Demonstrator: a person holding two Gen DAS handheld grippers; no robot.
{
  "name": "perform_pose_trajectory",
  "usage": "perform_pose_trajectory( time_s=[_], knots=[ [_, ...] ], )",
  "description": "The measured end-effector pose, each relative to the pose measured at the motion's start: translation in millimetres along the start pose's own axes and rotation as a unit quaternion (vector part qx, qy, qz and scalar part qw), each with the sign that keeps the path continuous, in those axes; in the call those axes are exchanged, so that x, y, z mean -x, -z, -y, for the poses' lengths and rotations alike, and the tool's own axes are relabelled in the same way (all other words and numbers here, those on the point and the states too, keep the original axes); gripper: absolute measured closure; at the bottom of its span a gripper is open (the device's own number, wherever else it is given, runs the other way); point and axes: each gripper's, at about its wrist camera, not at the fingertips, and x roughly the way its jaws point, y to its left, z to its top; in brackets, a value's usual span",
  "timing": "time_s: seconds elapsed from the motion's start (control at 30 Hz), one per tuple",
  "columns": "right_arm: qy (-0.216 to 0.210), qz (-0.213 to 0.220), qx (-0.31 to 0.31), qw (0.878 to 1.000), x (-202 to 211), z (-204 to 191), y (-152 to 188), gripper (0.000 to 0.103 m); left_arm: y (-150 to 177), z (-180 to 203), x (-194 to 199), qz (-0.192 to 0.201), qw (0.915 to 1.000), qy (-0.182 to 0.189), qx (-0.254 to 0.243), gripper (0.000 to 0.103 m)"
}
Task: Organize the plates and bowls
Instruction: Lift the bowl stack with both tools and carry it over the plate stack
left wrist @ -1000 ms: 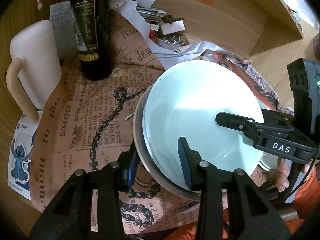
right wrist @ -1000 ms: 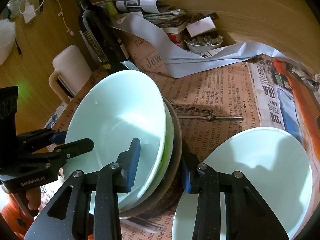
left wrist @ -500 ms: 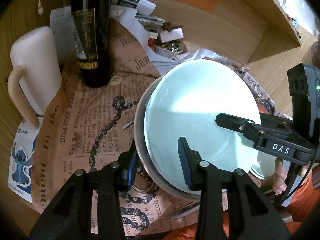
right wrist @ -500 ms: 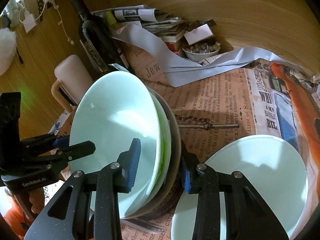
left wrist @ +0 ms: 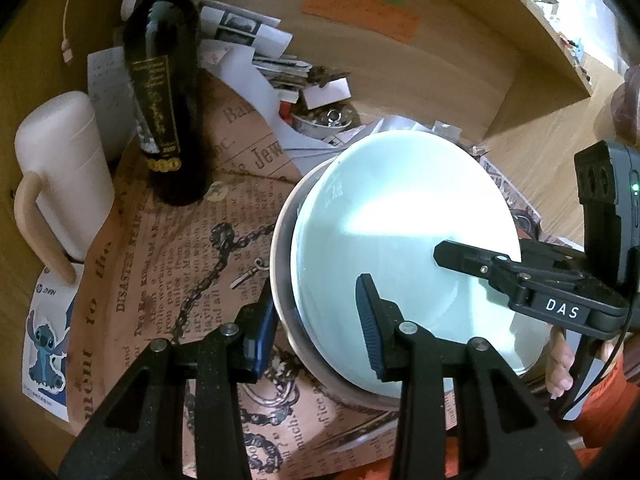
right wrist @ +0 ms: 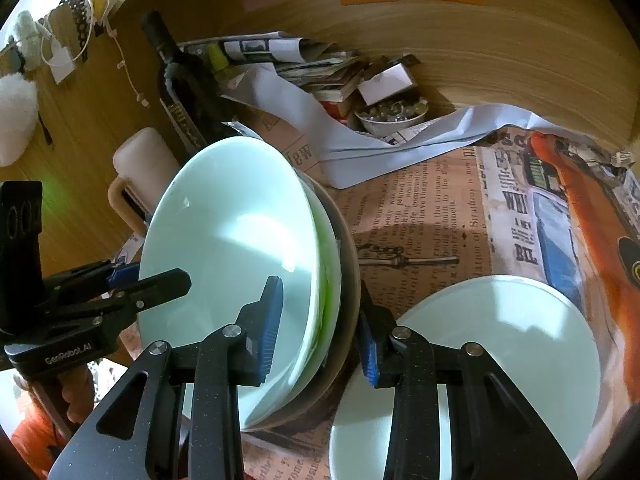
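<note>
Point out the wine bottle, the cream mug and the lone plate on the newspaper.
wine bottle (left wrist: 160, 92), left wrist view, on its label.
cream mug (left wrist: 66, 168), left wrist view, on its body.
lone plate (right wrist: 508, 340), right wrist view, on its bare inner face.

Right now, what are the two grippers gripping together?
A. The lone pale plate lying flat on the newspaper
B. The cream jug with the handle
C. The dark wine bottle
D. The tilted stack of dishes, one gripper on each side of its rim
D: the left gripper and right gripper each straddle the rim of the tilted stack of dishes, from opposite sides.
</note>
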Motion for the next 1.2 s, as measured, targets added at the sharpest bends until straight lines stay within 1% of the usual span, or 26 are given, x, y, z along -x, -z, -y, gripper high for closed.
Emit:
perform_pose_trajectory(
  time_s=[0.27, 0.73, 1.2],
  knots=[
    [0.011, 0.017, -0.005, 1.000, 18.2, 8.1, 0.8, 0.072, -6.8, 15.6, 3.4, 0.017, 0.9997, 0.013, -0.014, 0.065],
    [0.035, 0.042, -0.019, 0.998, 50.4, 22.7, 11.8, 0.072, -9.8, 48.8, 5.5, 0.030, 0.9979, 0.037, -0.043, 0.065],
    [0.060, 0.054, -0.049, 0.996, 79.7, 53.9, 33.2, 0.072, -0.5, 84.2, -8.5, 0.018, 0.9946, 0.069, -0.075, 0.065]
  ],
)
